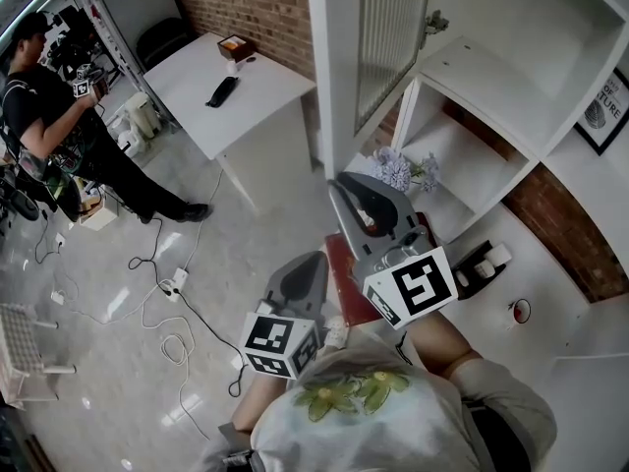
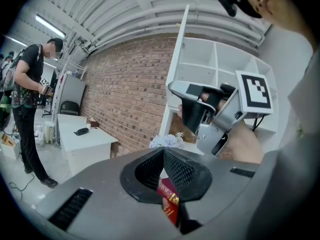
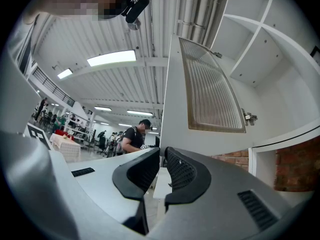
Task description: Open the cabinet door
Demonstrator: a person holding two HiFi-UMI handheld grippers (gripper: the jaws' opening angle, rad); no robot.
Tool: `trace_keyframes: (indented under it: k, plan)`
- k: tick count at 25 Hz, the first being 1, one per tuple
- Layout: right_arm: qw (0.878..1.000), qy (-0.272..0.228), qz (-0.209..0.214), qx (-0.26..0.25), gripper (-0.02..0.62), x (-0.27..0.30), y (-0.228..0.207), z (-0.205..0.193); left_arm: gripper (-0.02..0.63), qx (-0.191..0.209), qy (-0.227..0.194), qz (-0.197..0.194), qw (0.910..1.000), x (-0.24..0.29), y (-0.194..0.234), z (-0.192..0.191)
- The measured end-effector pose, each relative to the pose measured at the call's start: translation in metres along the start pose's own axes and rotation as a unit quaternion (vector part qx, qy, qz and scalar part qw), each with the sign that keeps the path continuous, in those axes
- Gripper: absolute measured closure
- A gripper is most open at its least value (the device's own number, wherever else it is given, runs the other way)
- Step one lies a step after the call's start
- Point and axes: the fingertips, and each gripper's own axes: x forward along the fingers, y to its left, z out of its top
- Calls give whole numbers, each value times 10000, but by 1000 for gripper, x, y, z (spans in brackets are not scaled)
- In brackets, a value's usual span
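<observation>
A person stands far left, near a white table. My left gripper is held low, its jaws closed on nothing, and a red book shows beyond them. The cabinet door stands swung open, edge toward me. My right gripper is by the door's lower edge, jaws drawn together and empty; I cannot tell if it touches. Flowers sit in the cabinet.
</observation>
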Motion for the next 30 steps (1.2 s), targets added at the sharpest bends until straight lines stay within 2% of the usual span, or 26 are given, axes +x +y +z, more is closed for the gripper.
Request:
trace_keyframes:
  k: [30]
  plan:
    - [9999, -103, 81, 8, 540, 34, 6, -9, 595, -30, -105, 328, 9994, -5, 31, 3]
